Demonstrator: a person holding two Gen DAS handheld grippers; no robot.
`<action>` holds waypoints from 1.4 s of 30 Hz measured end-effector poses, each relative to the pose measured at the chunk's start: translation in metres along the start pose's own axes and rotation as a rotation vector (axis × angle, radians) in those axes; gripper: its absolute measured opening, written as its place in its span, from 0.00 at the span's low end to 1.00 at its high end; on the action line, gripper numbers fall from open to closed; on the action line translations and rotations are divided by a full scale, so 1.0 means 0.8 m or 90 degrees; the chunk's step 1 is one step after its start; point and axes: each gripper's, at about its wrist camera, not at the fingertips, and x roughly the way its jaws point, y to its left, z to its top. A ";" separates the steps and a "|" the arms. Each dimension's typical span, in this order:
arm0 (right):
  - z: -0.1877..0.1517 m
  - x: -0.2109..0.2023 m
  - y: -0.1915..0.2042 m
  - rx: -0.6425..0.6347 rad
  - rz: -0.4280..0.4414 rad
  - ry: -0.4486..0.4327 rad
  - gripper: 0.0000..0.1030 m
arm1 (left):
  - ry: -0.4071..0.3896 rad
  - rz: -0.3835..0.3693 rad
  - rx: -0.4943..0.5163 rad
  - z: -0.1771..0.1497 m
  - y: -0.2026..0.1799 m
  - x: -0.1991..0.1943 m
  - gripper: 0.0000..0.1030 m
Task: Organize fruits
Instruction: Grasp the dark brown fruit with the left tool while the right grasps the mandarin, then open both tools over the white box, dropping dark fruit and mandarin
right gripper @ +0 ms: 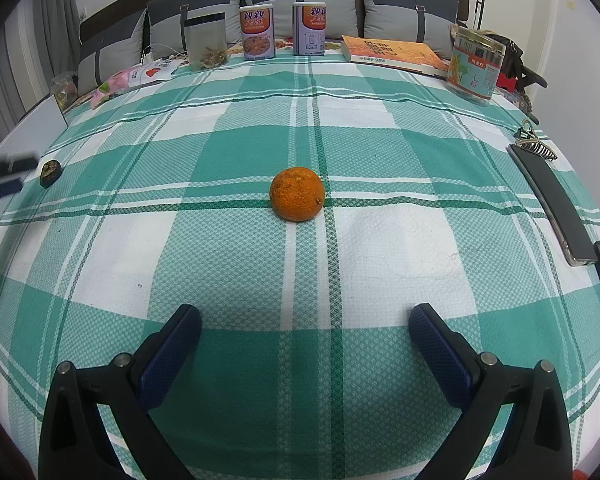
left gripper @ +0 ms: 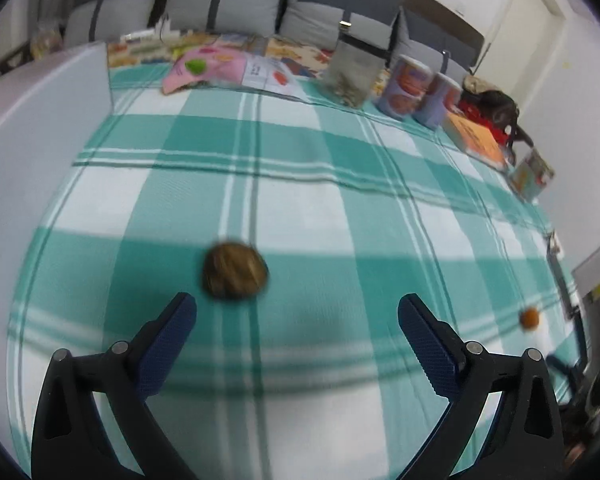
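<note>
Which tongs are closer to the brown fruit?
Left. The left tongs sit right behind the brown fruit; the right tongs face the orange, far off.

A bedroom in a home: a bed spread with a green-and-white checked cloth (right gripper: 380, 240), grey cushions (right gripper: 400, 12) propped along the headboard at its far edge, food tins (right gripper: 258, 32), a book (right gripper: 394, 54) and a phone (right gripper: 552, 204) at its edges.

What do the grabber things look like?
Both look the same. The left gripper and right gripper each have two black plastic arms with triangle-shaped holes, round silver pins at the joints, and bumpy dark blue pads on the fingers. No cables or sleeves show.
</note>
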 end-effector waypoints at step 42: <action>0.199 -0.089 0.346 -0.141 0.541 0.109 0.28 | -0.095 0.072 -0.144 0.029 0.197 -0.310 0.42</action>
